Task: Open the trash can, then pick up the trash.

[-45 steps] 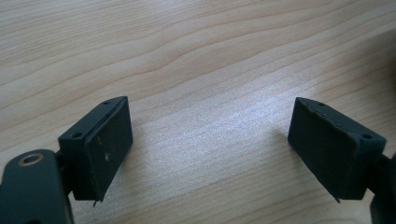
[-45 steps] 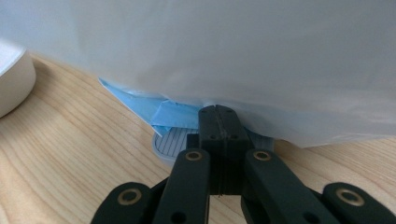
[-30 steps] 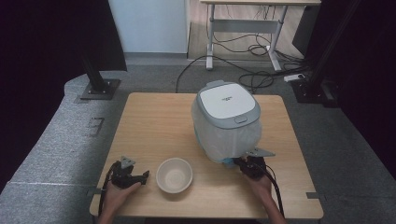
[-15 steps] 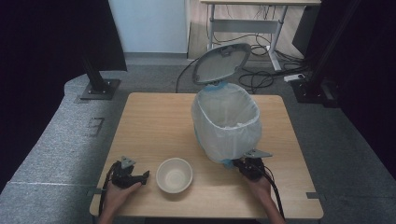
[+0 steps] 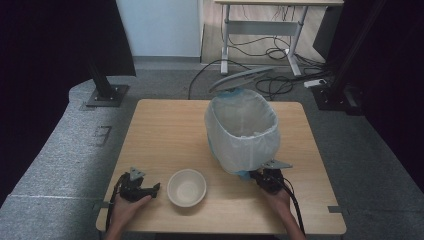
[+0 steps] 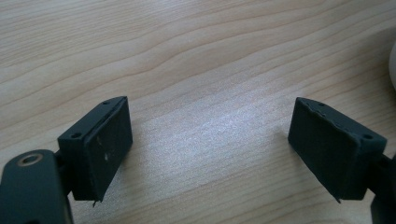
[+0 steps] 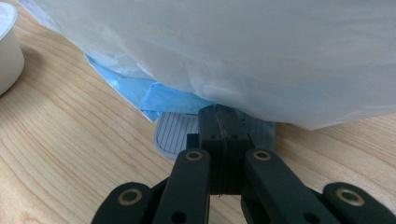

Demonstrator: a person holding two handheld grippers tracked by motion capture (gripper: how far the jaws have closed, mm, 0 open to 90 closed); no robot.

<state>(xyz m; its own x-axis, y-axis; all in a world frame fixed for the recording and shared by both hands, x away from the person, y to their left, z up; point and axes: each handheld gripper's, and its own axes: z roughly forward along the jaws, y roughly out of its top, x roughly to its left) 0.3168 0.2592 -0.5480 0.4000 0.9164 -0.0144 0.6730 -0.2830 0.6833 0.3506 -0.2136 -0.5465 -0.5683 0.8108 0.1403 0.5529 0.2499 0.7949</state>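
A pedal bin (image 5: 242, 132) lined with a white bag (image 7: 233, 46) stands on the right half of the wooden table (image 5: 165, 125). Its grey lid (image 5: 248, 77) is tipped up and back, so the inside shows. My right gripper (image 5: 260, 176) is at the bin's front foot. It is shut, and its joined jaw tips (image 7: 223, 116) rest on the ribbed grey pedal (image 7: 175, 135). A blue liner edge (image 7: 159, 98) hangs beside the pedal. A cream bowl (image 5: 186, 187) sits near the front edge. My left gripper (image 5: 150, 190) lies just left of the bowl, open over bare wood (image 6: 210, 135).
The bowl's rim (image 6: 393, 60) peeks in at the right of the left gripper view, and the bowl (image 7: 7, 46) sits at the left of the right gripper view. Black stands (image 5: 102, 92) and a desk with cables (image 5: 270, 50) are on the floor beyond the table.
The bin's lid has swung from closed to fully up and back while my right gripper stays on the pedal. Both hands and the bowl have kept their places.
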